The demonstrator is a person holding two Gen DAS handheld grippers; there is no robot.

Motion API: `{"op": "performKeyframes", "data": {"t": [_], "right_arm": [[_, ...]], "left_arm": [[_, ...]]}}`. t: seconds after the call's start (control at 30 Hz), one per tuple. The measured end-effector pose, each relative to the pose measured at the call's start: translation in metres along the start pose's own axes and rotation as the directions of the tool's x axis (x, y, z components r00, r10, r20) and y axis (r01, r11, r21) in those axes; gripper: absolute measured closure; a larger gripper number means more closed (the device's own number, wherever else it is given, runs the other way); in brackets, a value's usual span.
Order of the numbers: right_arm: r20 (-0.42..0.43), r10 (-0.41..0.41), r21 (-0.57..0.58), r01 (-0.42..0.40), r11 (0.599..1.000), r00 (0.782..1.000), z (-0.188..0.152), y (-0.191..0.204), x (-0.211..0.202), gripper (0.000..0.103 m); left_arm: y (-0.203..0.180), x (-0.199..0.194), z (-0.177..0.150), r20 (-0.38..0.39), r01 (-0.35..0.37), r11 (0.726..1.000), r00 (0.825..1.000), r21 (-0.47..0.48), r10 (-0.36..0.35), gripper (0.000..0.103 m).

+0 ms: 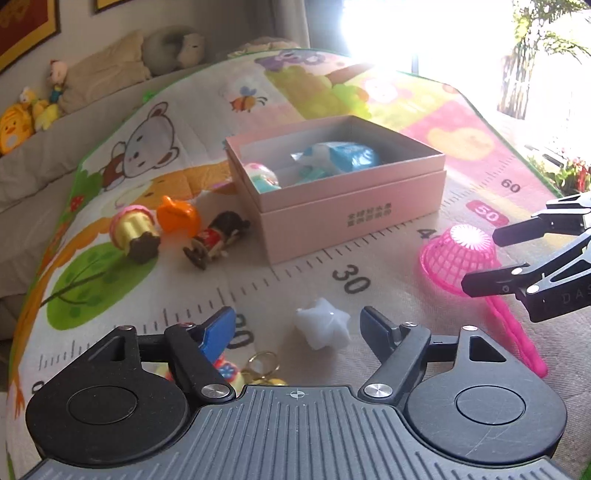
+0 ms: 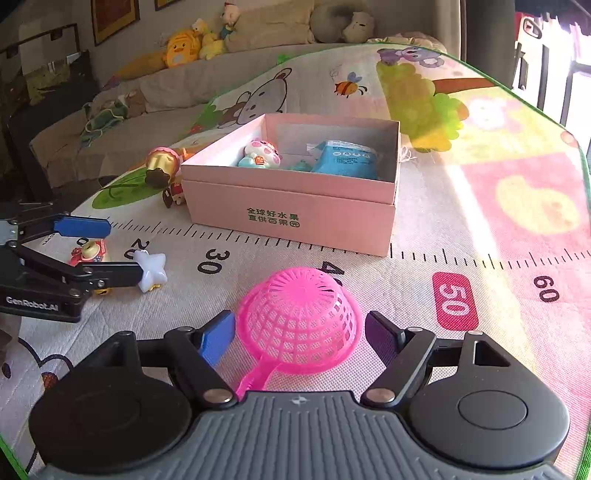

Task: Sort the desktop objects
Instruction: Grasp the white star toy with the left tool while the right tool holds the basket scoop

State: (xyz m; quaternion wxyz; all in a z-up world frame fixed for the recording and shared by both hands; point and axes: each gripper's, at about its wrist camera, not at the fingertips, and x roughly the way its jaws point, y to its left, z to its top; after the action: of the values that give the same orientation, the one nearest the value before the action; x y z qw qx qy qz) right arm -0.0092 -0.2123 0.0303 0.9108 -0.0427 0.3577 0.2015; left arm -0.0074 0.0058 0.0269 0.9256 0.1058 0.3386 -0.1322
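Spanning the white star toy [image 1: 322,328] at 12 o'clock, the left gripper [image 1: 297,325] stands spread and grips nothing. At 12 o'clock in the right wrist view, the right gripper [image 2: 300,330], likewise spread, flanks the overturned pink strainer [image 2: 300,317]. Only this view shows the box [image 2: 291,218] lettering and the sofa's yellow plush [image 2: 181,48] clearly.

A grey sofa [image 2: 177,85] with plush toys [image 2: 183,46] stands beneath framed pictures [image 2: 114,18].
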Motion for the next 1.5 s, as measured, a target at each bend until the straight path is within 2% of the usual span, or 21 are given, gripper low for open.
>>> {"op": "performKeyframes", "data": {"t": [0.13,0.2,0.23,0.27,0.5,0.6,0.67,0.83,0.93,1.2,1.5], "right_arm": [[0.032,-0.034,-0.041,0.035,0.999,0.999,-0.006,0.002,-0.005,0.021],[0.047,-0.042,-0.051,0.045,0.998,0.998,-0.009,0.001,-0.006,0.019],[0.046,-0.041,-0.046,0.043,0.998,0.998,-0.01,0.0,-0.006,0.019],[0.042,-0.037,-0.04,0.039,0.998,0.998,-0.01,-0.002,-0.005,0.019],[0.022,-0.033,-0.034,0.034,0.999,0.999,-0.01,0.0,0.001,0.019],[0.014,-0.03,-0.044,0.03,0.999,0.999,-0.009,0.004,0.004,0.018],[0.007,-0.028,-0.049,0.029,0.998,1.0,-0.01,0.007,0.008,0.018],[0.001,-0.035,-0.048,0.035,0.998,0.999,-0.012,0.01,0.012,0.013],[-0.001,-0.04,-0.04,0.04,0.998,0.999,-0.012,0.008,0.012,0.012],[-0.002,-0.049,-0.029,0.049,0.998,0.999,-0.013,0.007,0.013,0.006],[0.003,-0.051,-0.024,0.051,0.998,0.999,-0.014,0.007,0.012,0.005]], "left_arm": [[-0.014,0.017,-0.002,-0.017,0.002,1.0,1.0,0.027,-0.002,0.036],[-0.015,0.016,-0.001,-0.017,0.008,1.0,1.0,0.023,-0.008,0.048],[-0.015,0.015,-0.001,-0.019,0.01,1.0,1.0,0.022,-0.009,0.058],[-0.016,0.013,-0.002,-0.022,0.014,1.0,1.0,0.024,-0.013,0.061],[-0.026,-0.012,-0.023,-0.017,0.115,0.993,0.993,0.039,-0.115,0.061],[-0.024,-0.018,-0.031,-0.011,0.143,0.989,0.99,0.035,-0.142,0.055],[-0.019,-0.017,-0.033,-0.009,0.129,0.991,0.992,0.02,-0.128,0.036],[-0.007,-0.015,-0.036,-0.003,0.138,0.99,0.99,0.0,-0.138,0.03],[-0.004,-0.013,-0.036,-0.005,0.114,0.993,0.993,-0.011,-0.114,0.018],[0.0,-0.021,-0.041,-0.009,0.102,0.995,0.995,-0.015,-0.102,0.016],[-0.003,-0.019,-0.039,-0.014,0.113,0.993,0.993,-0.031,-0.114,0.019]]}}
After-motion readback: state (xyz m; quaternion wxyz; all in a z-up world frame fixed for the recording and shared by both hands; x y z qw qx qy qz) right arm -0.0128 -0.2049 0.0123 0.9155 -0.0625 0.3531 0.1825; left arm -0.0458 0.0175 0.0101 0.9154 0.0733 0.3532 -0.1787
